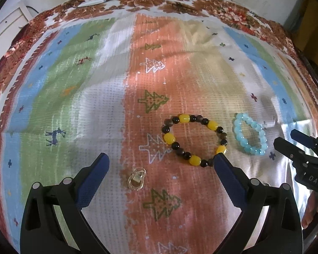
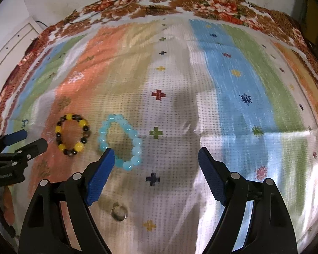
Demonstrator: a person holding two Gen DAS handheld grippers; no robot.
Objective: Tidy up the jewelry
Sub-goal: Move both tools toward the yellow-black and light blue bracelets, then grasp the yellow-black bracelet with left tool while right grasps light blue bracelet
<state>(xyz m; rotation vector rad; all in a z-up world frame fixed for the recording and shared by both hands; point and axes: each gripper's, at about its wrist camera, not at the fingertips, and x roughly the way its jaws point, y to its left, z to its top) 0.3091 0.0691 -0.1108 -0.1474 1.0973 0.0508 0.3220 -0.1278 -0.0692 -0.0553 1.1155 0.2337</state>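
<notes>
Hovering wide open, both grippers, left gripper (image 1: 161,163) and right gripper (image 2: 155,157); blue bracelet (image 2: 119,141) looks light, slippery, floppy: pinch across one beaded side.

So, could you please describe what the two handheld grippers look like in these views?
Both match: the left gripper and right gripper have glossy black plastic frames with triangular cut-outs and round silver pivot pins. Each finger carries a textured blue pad. The body bears white lettering, only partly readable. No cables or sleeves show.
</notes>
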